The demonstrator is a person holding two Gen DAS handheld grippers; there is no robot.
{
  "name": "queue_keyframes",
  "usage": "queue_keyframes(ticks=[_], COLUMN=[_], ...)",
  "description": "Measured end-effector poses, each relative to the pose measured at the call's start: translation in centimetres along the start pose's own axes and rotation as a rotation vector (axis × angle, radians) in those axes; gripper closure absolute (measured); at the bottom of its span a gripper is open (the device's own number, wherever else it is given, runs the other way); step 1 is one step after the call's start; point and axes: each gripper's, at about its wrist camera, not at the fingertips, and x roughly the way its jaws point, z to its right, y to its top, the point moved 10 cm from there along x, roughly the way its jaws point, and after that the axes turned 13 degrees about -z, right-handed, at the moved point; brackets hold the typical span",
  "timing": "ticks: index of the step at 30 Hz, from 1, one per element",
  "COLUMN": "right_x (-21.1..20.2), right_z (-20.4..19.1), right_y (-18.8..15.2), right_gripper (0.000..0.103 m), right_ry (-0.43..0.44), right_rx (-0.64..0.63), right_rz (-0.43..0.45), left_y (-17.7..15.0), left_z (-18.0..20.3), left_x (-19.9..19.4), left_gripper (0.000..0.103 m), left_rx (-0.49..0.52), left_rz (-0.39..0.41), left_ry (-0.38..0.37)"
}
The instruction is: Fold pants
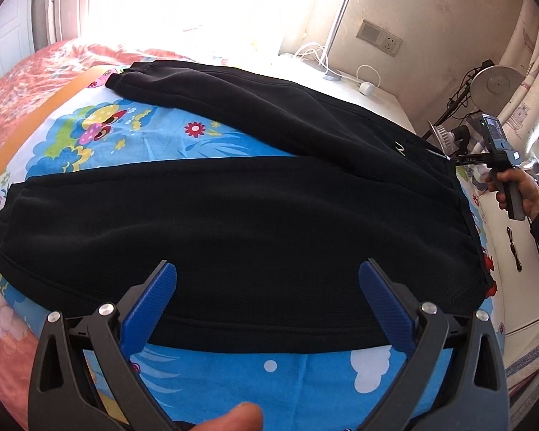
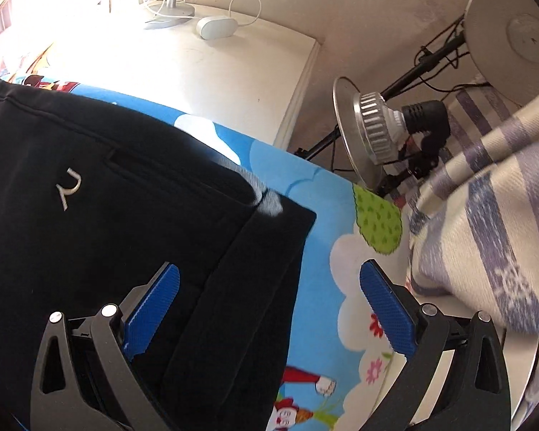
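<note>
Black pants [image 1: 255,212] lie flat on a bright cartoon-print sheet [image 1: 133,140], both legs spread toward the left and the waistband at the right. My left gripper [image 1: 267,273] is open above the near leg's lower edge, with nothing between its blue pads [image 1: 151,305]. In the right wrist view the waistband corner [image 2: 269,237] with a small white logo [image 2: 70,188] and a white drawstring tip [image 2: 266,201] shows. My right gripper [image 2: 269,276] hangs open over that waistband edge. The right gripper's handle [image 1: 503,176], held by a hand, appears at the far right of the left wrist view.
A white nightstand [image 2: 204,75] with a lamp base [image 2: 169,14] and a charger stands beyond the bed. A studio light on a stand [image 2: 373,133] is right of the bed. A striped blanket [image 2: 485,222] is bunched at the right. A red patterned cover [image 1: 25,75] lies at left.
</note>
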Motion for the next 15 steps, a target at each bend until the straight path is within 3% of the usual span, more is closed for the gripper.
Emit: queue_keyframes(ticks=[4,6,8,9,10,11,12,13,15], right_x=[2.9,4.1,4.5,4.2,3.8,3.2,2.6,2.0,-0.2], right_z=[-0.7,-1.4,-2.0,-2.6,-3.3,-3.5,-3.9,-4.1,-4.7], right_y=[3.3,4.0,4.1,3.9,3.6,3.4,3.3,3.1,2.6], right_gripper=[0.007,0.014,0.019,0.031,0.057,0.065,0.084,0.096,0.096], right_ry=[0.023,0.021,0.072,0.121,0.182,0.189,0.185,0.152,0.139], right_rx=[-0.067,-0.118,-0.157,-0.178,-0.198,-0.21,-0.227,-0.243,-0.267], right_rz=[-0.048,-0.071,-0.076,-0.079,-0.082,-0.069,-0.061,-0.047,-0.001], left_y=[0.9,1.0,1.1,1.2,1.4,1.6,1.9,2.2,3.2], left_z=[-3.4,-4.9,-5.9,-6.2,-6.4,-6.5,-6.5,-6.3,-5.7], left_x=[0.7,0.9,0.9,0.9,0.8,0.8,0.9,1.0,1.2], left_gripper=[0.002,0.002,0.002,0.002,0.002,0.002,0.002,0.002,0.002], left_rx=[-0.076,-0.11,-0.132,-0.137,-0.139,-0.138,-0.134,-0.13,-0.124], left_rz=[-0.027,-0.038,-0.044,-0.045,-0.044,-0.043,-0.042,-0.044,-0.04], left_ry=[0.045,0.064,0.08,0.088,0.093,0.096,0.099,0.1,0.086])
